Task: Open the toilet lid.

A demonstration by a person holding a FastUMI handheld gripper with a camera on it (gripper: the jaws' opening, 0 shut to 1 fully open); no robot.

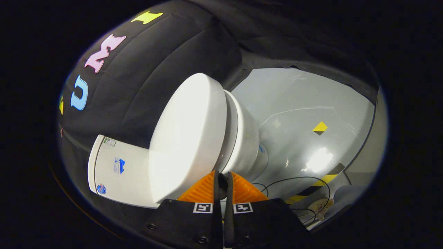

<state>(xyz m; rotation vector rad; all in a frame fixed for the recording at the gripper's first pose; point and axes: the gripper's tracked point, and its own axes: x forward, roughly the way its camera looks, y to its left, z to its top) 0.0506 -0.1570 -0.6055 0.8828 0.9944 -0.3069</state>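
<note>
The view is rolled sideways, so the white toilet looks tipped over. Its oval lid (187, 138) lies close against the seat (232, 128), with a thin dark seam between them, above the bowl (246, 148). The tank (117, 169) sits behind the lid, against the black cloth wall. My gripper (221, 174) is at the lid's front rim. One finger (202, 190) lies over the lid's top face and the other finger (244, 190) on the seat side. The jaws are nearly together, and the rim's edge runs into the narrow gap between them.
Pale glossy floor (304, 114) spreads beyond the bowl, with a small yellow-and-black marker (320, 128) on it. Black-and-yellow hazard tape (322, 181) and thin black cables (294, 183) lie near the fingers. The black cloth wall (148, 69) closes in behind the tank.
</note>
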